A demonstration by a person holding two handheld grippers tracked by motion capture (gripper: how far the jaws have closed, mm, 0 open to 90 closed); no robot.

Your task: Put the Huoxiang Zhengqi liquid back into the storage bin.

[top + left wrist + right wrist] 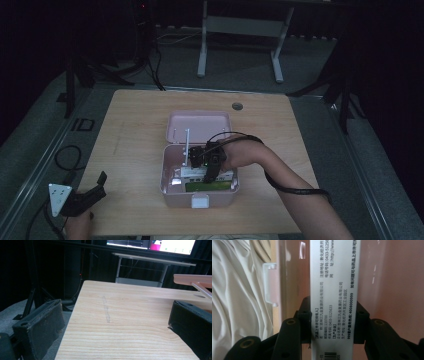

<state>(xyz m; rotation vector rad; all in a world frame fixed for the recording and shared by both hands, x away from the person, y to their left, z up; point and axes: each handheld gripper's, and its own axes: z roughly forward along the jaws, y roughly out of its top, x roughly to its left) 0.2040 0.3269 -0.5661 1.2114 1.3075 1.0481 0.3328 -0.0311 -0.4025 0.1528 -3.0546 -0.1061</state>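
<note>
Medicine carton (334, 297), white with black print and a barcode at its lower end, runs up the middle of my right gripper view, and my right hand-held gripper (334, 326) is clamped on it, one black jaw pressed to each long side. Behind the carton lies the pink inside of the storage box (392, 277), with its white latch (270, 283) at centre left and a white cloth filling the far left of that frame.

From the high view, my right hand-held gripper (207, 160) sits just below the frame's centre, reaching down into the open pink box (167, 192), whose lid (199, 125) stands tipped back just above it. A green-edged packet (210, 186) lies along the box's lower wall. The box rests in the middle of the wooden worktop (130, 130).

My left hand-held gripper (92, 192) rests at the lower left of the high view, on the worktop's corner, well apart from the box. In its own view the two padded jaws stand wide apart with nothing but bare worktop (120, 315) between them.
</note>
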